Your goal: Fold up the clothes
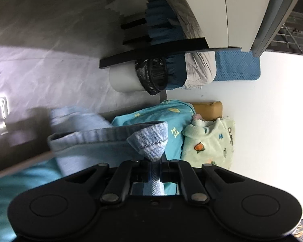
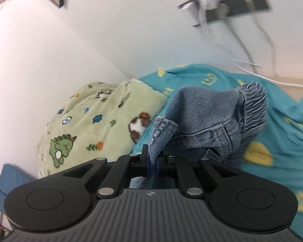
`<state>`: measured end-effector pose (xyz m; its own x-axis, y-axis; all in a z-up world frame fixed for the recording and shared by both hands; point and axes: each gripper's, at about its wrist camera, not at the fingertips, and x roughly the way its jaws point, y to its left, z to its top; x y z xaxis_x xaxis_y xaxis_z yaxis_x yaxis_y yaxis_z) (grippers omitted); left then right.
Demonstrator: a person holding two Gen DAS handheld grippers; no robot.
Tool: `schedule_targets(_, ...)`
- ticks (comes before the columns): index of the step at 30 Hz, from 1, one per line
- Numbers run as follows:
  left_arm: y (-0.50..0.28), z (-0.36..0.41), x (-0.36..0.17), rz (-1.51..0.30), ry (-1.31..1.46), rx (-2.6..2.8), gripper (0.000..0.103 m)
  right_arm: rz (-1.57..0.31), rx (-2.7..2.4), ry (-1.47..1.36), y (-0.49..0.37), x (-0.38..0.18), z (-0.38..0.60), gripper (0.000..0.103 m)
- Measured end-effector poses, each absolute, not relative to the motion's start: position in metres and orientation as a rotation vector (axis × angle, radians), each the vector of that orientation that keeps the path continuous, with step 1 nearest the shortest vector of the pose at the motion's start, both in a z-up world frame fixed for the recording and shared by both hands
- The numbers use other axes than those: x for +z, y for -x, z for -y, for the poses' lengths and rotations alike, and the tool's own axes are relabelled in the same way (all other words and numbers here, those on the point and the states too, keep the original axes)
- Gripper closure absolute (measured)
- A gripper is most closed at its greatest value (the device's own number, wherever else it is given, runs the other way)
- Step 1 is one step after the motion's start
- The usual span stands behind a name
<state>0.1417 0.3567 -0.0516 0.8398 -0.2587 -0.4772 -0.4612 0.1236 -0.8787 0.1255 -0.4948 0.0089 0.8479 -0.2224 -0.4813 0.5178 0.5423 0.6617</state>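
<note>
A light blue denim garment (image 1: 103, 141) with a ribbed elastic waistband hangs lifted over the teal bed sheet (image 1: 157, 117). My left gripper (image 1: 152, 167) is shut on a hemmed corner of it, and the cloth bunches up between the jaws. In the right wrist view the same denim garment (image 2: 208, 121) shows its gathered waistband at the right. My right gripper (image 2: 152, 161) is shut on another hemmed edge of it. Both views are tilted sideways.
A pale green blanket (image 2: 91, 121) with dinosaur prints lies bunched against the white wall (image 2: 50, 50). A teal sheet (image 2: 282, 121) with yellow letters covers the bed. A wall socket (image 2: 228, 2) trails white cables. A lined bin (image 1: 151, 74) and a brown cushion (image 1: 208, 109) lie beyond.
</note>
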Motion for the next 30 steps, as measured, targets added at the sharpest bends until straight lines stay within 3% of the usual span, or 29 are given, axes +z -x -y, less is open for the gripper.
schedule_targets(7, -0.237, -0.347, -0.074, -0.662, 1.367, 0.233, 0.097, -0.411, -0.417, -0.786, -0.235, -0.002, 0.497, 0.096)
schedule_targets(13, -0.302, -0.332, -0.112, -0.719, 1.245, 0.283, 0.097, -0.497, -0.420, -0.677, -0.318, -0.054, 0.503, 0.096)
schedule_targets(18, -0.329, -0.319, -0.137, -0.746, 1.120, 0.289, 0.096, -0.589, -0.409, -0.654, -0.346, -0.097, 0.509, 0.096)
schedule_targets(21, -0.322, -0.317, -0.140, -0.730, 1.095, 0.291, 0.094, -0.603, -0.380, -0.629, -0.340, -0.096, 0.508, 0.096)
schedule_targets(22, -0.317, -0.317, -0.140, -0.716, 1.102, 0.295, 0.089, -0.601, -0.367, -0.620, -0.335, -0.091, 0.507, 0.093)
schedule_targets(26, -0.305, -0.309, -0.119, -0.718, 1.029, 0.296, 0.060, -0.594, -0.314, -0.584, -0.318, -0.070, 0.501, 0.053)
schedule_targets(30, -0.285, -0.288, -0.090, -0.716, 0.890, 0.250, 0.046, -0.575, -0.271, -0.551, -0.292, -0.050, 0.493, 0.048)
